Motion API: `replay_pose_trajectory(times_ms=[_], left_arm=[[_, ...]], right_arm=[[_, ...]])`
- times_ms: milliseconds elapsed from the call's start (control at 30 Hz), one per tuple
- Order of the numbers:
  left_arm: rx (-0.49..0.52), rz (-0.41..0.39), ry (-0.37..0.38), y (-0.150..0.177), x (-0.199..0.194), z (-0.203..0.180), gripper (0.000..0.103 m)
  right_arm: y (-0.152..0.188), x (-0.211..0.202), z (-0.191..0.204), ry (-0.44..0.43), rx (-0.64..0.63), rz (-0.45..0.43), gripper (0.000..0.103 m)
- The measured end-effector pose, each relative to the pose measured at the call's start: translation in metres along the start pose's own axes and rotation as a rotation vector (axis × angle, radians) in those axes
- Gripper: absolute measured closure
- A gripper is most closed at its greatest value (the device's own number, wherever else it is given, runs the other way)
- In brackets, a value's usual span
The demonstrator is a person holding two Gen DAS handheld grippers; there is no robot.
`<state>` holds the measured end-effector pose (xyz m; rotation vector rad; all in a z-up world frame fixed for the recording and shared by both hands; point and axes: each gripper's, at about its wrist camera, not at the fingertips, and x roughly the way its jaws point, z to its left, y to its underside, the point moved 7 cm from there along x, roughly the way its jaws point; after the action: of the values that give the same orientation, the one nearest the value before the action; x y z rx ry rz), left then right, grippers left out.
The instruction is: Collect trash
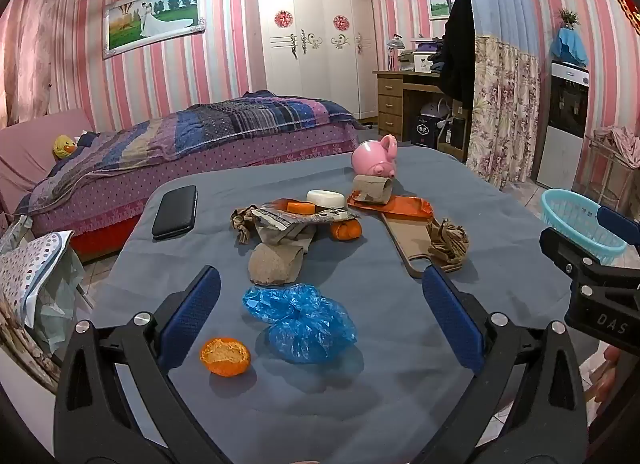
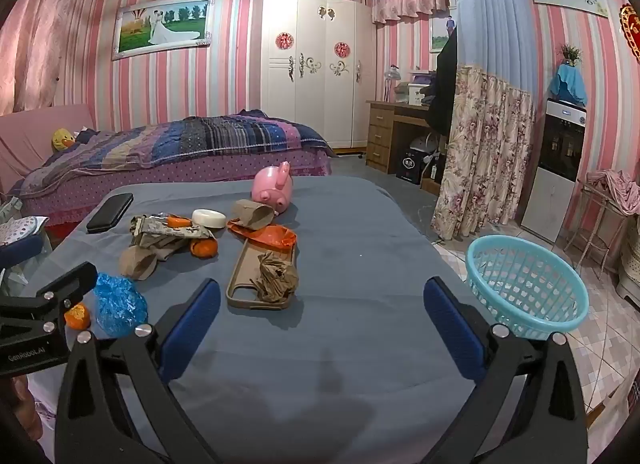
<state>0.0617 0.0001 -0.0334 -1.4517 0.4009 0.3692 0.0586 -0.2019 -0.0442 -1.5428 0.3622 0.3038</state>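
Trash is spread over the blue-covered surface [image 1: 400,384], and none has been picked up yet. The fingers of the left gripper [image 1: 320,316] are spread wide, with the blue plastic wrap [image 1: 300,320] lying between and below them, not touched. The fingers of the right gripper [image 2: 320,328] are spread wide too, and nothing is held.

The wrap should be pinched at its puffy middle, since thin plastic can slip, and then be carried to the blue basket [image 2: 528,288] beside the surface on the right.

Two orange peel pieces [image 1: 226,356] [image 1: 346,230] can be counted, two cardboard tubes [image 1: 274,264] [image 1: 372,188], two crumpled brown papers [image 1: 448,242] [image 1: 242,222], and one blue wrap. One pink pig [image 1: 376,156], one soap bar [image 1: 326,199] and one black case [image 1: 176,212] are seen too; these are likely not trash.
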Motion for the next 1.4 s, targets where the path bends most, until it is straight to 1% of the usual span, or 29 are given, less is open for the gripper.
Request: replay_pose_trajectory(times_ms=[200, 467, 500, 1400], left_arm=[[-0.008, -0.006, -0.001, -0.001, 0.0, 0.002, 0.005], [-0.007, -0.003, -0.006, -0.002, -0.001, -0.006, 0.005], [-0.01, -0.001, -0.002, -0.005, -0.003, 0.003, 0.005], [-0.008, -0.008, -0.008, -0.003, -0.001, 0.006, 0.005]], right_arm=[[0.0, 0.0, 0.0, 0.002, -0.003, -0.001, 0.004], [-0.001, -0.001, 0.0, 0.001, -0.002, -0.003, 0.004], [-0.001, -0.001, -0.001, 0.001, -0.003, -0.002, 0.004], [-0.001, -0.002, -0.002, 0.004, -0.005, -0.005, 0.004]])
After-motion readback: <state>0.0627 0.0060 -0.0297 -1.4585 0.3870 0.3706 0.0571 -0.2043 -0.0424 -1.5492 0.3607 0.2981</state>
